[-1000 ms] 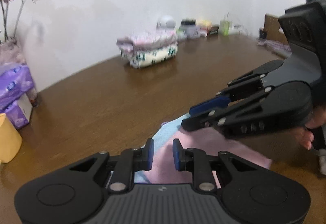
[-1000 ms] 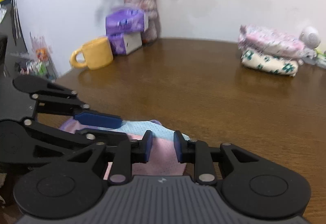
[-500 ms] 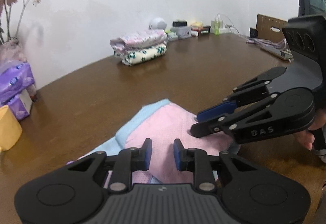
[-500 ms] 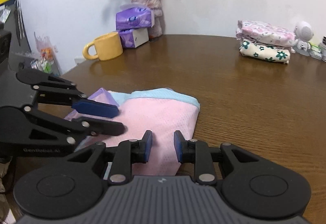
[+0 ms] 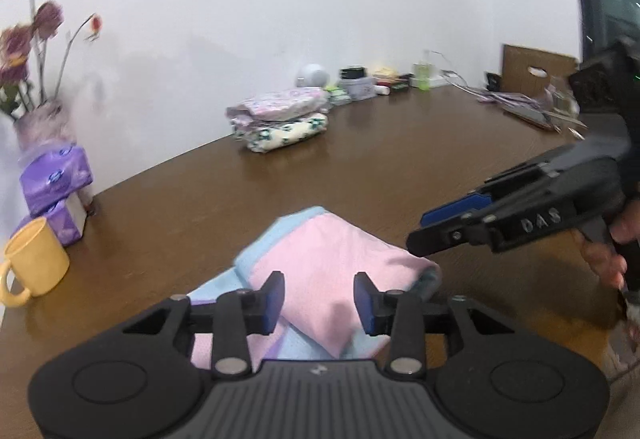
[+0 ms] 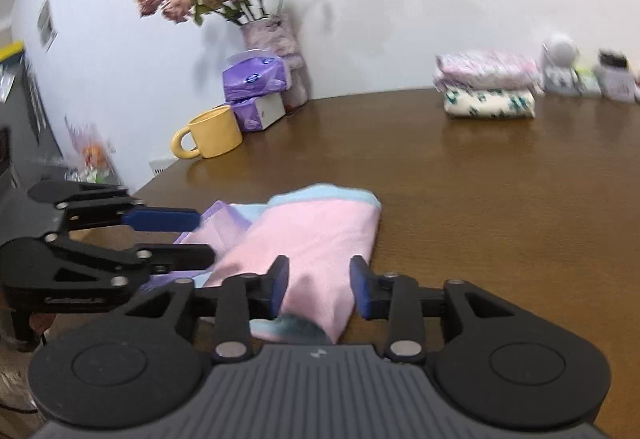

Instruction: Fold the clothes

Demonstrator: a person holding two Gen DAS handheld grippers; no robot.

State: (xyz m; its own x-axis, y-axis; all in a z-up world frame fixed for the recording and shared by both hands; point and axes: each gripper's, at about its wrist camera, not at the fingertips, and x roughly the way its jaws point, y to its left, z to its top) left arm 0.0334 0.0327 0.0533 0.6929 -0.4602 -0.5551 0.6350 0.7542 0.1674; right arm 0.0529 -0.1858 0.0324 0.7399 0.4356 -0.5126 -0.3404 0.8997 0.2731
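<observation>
A pink and light-blue garment (image 5: 332, 263) (image 6: 316, 231) lies folded on the brown table (image 5: 400, 167), with a lilac layer showing at its left side. My left gripper (image 5: 320, 297) hovers over the garment's near end. Its jaws are opening, and the pink fabric shows in the gap with the pads off it. My right gripper (image 6: 319, 281) stands the same way at the fold's right near corner, its jaws also opening around the pink edge. Each wrist view shows the other gripper alongside: the right gripper (image 5: 420, 229) and the left gripper (image 6: 202, 235), both with fingers apart.
A stack of folded clothes (image 5: 280, 119) (image 6: 488, 87) sits at the back by the wall. A yellow mug (image 5: 34, 263) (image 6: 212, 133), purple tissue packs (image 5: 56, 183) and a vase of flowers (image 6: 276, 51) stand at the left. Small clutter (image 5: 360, 83) lines the far right.
Both grippers have drawn back from the garment, which now lies folded in fuller view. The fingers of both have spread wider than in the earlier frames.
</observation>
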